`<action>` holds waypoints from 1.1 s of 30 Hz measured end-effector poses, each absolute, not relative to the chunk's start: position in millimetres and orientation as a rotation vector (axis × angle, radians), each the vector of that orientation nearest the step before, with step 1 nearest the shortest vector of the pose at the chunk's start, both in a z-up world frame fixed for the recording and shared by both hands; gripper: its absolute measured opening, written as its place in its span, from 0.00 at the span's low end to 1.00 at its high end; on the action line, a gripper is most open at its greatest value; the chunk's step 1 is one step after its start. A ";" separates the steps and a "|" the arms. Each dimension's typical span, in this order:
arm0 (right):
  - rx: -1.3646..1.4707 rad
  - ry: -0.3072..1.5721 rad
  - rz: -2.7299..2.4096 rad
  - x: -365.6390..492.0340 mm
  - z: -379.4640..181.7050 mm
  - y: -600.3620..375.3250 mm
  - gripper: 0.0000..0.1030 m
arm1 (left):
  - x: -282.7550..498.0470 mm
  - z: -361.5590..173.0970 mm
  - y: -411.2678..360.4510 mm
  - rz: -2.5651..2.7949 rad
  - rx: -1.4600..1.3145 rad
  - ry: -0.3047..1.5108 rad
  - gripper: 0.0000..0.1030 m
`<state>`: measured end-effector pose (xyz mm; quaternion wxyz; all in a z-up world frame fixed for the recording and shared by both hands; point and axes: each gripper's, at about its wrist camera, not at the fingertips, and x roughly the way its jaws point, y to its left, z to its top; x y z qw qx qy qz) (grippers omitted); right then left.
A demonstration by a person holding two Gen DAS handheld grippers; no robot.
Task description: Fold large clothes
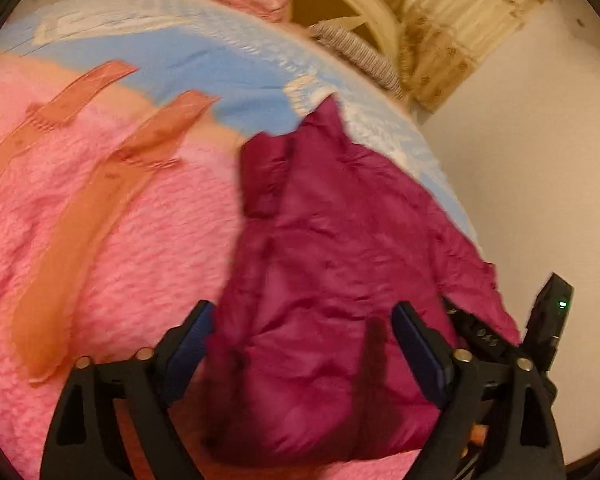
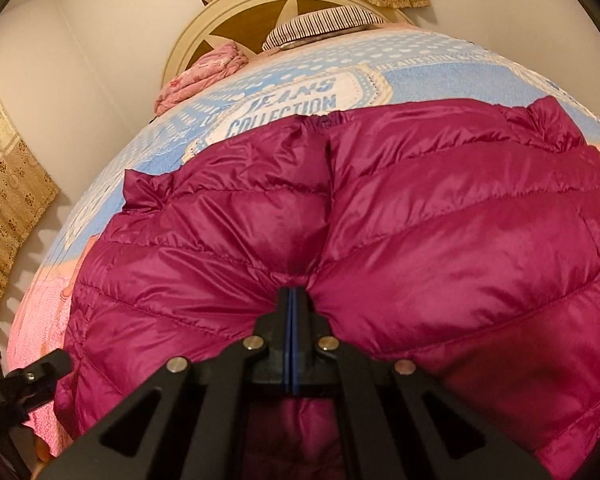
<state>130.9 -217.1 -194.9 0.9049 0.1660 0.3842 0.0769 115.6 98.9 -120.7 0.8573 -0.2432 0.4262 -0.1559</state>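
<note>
Two grippers over one magenta quilted down jacket [image 2: 420,220] spread on a bed. Right gripper [image 2: 293,300]: jaws pressed together, blue pads meeting, pinching a tuck of jacket fabric at the near edge by the centre seam; cloth puckers into the tips. Left gripper [image 1: 304,344]: jaws standing wide apart, jacket fabric below and between the fingers [image 1: 188,344], pads not pressing on it; that view is motion-blurred. Part of the right gripper's body shows at the lower right of the left wrist view, a small green light on it. Jacket lies flat, front up, on a pink fluffy blanket [image 1: 120,240] with orange strips [image 1: 72,248] sewn or laid across it; cannot tell which. Beyond the jacket, a light-blue printed cover [image 2: 292,92] reading "JEANS COLLECTION". Farther: a crumpled pink cloth [image 2: 204,76] and a striped pillow [image 2: 320,26] against a cream round headboard [image 2: 228,16]. Patterned gold curtains [image 2: 8,208] and plain pale walls behind.
</note>
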 end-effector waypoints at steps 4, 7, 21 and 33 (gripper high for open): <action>0.354 0.794 0.164 131.1 -195.7 -218.7 0.00 | 118.9 -123.1 79.0 -0.381 -0.547 0.883 0.88; 0.370 0.796 0.173 132.1 -197.3 -220.5 0.00 | 122.6 -122.0 72.4 -0.406 -0.592 0.858 0.88; 0.616 0.864 0.242 132.2 -210.2 -233.2 0.00 | 126.1 -40.2 23.1 -0.586 -0.400 0.696 0.21; 0.873 0.983 0.625 114.7 -220.2 -117.6 0.00 | 78.1 -5.3 36.1 -0.583 -0.134 0.649 0.21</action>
